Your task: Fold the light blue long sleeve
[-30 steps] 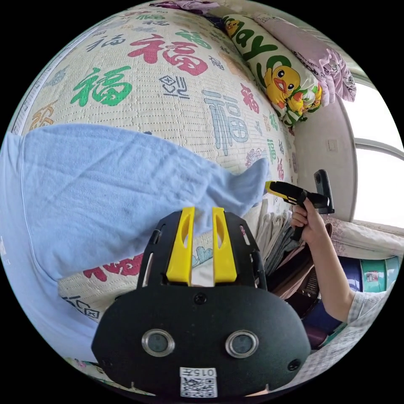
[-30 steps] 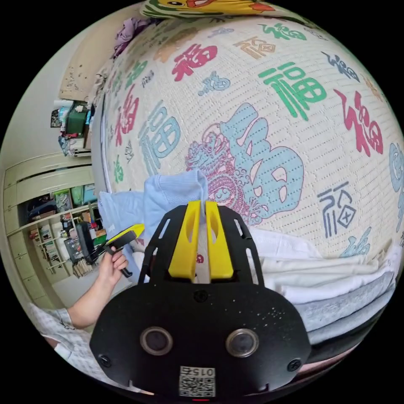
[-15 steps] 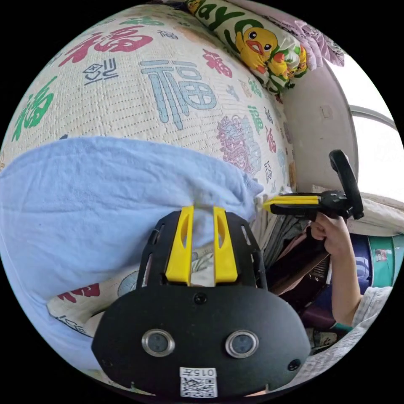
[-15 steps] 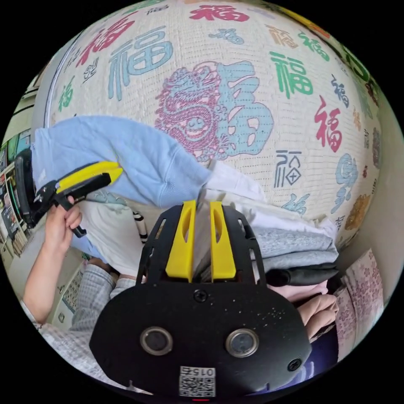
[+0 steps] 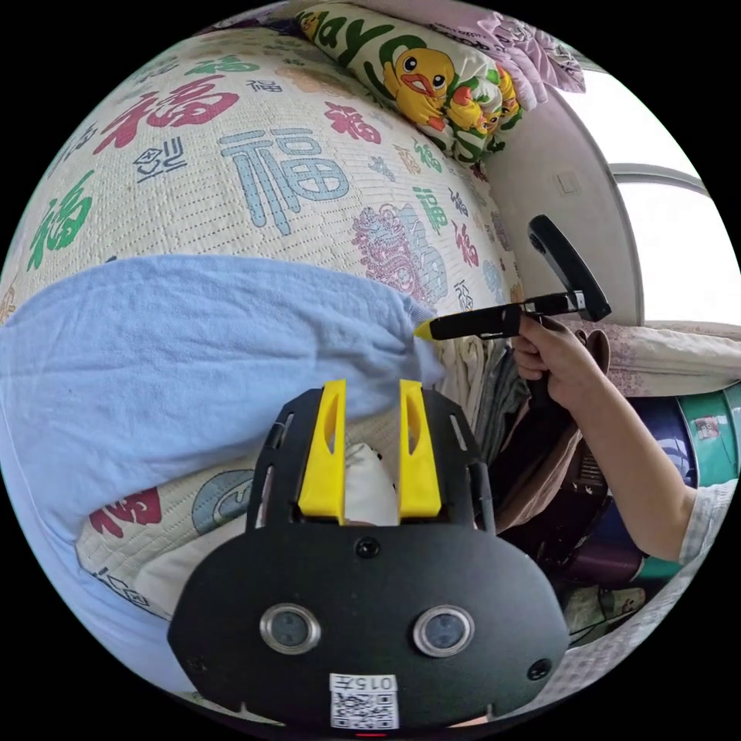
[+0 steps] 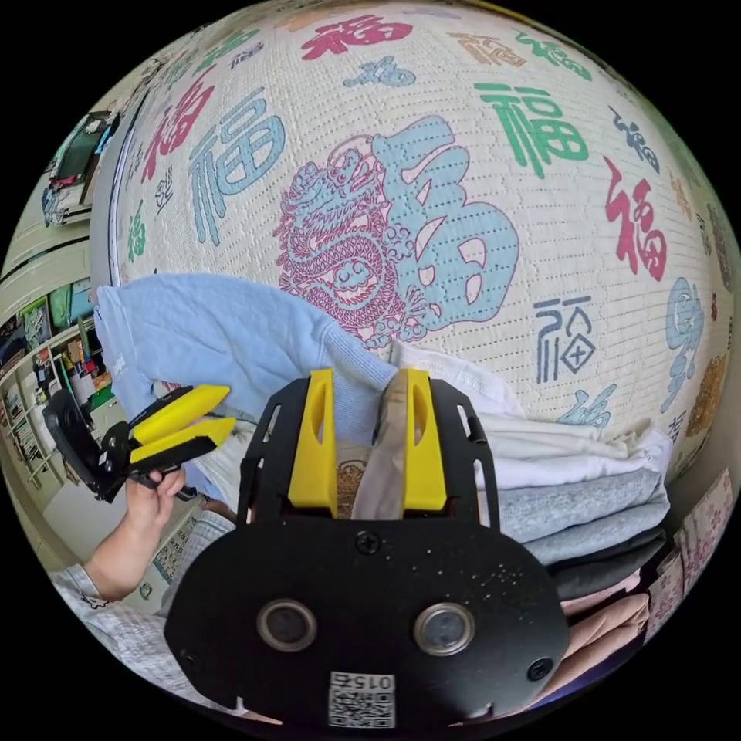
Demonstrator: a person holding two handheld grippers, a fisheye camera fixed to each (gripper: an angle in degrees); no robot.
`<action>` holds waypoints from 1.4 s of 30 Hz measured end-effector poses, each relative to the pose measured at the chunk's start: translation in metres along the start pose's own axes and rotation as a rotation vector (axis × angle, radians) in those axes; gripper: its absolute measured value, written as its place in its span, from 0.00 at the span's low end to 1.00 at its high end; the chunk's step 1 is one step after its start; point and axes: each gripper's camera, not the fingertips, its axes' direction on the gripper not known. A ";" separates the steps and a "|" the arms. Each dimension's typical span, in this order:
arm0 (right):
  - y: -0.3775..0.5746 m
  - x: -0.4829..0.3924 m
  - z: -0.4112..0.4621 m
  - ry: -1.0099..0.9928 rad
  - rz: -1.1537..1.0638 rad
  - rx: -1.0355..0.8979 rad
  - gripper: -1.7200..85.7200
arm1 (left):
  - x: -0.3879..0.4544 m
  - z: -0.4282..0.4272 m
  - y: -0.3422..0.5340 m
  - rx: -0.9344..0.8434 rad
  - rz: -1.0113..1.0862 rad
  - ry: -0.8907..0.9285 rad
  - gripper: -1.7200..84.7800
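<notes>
Your left gripper [image 5: 369,386] stood parted, jaws empty, the blue shirt [image 5: 193,355] draped at eleven o'clock over the mat [image 5: 255,170]. Your right gripper [image 6: 363,378] gaped too, beside the clothes pile [image 6: 571,478].

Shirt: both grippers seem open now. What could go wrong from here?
The shirt cloth lies between the open jaws of the right gripper; pulling back may snag it and spoil the fold. The stack of folded clothes sits right beside that gripper, so a careless swing might knock it over.
</notes>
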 end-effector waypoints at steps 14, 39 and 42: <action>0.027 0.019 0.050 0.088 -0.143 -0.136 0.05 | 0.067 0.033 0.056 0.076 0.144 -0.185 0.23; 0.293 -0.104 0.086 -0.497 -0.416 0.037 0.03 | -0.134 -0.191 0.310 0.535 -0.535 0.152 0.08; 0.324 -0.122 0.106 -0.590 -0.450 0.030 0.03 | -0.170 -0.225 0.351 0.576 -0.488 0.194 0.04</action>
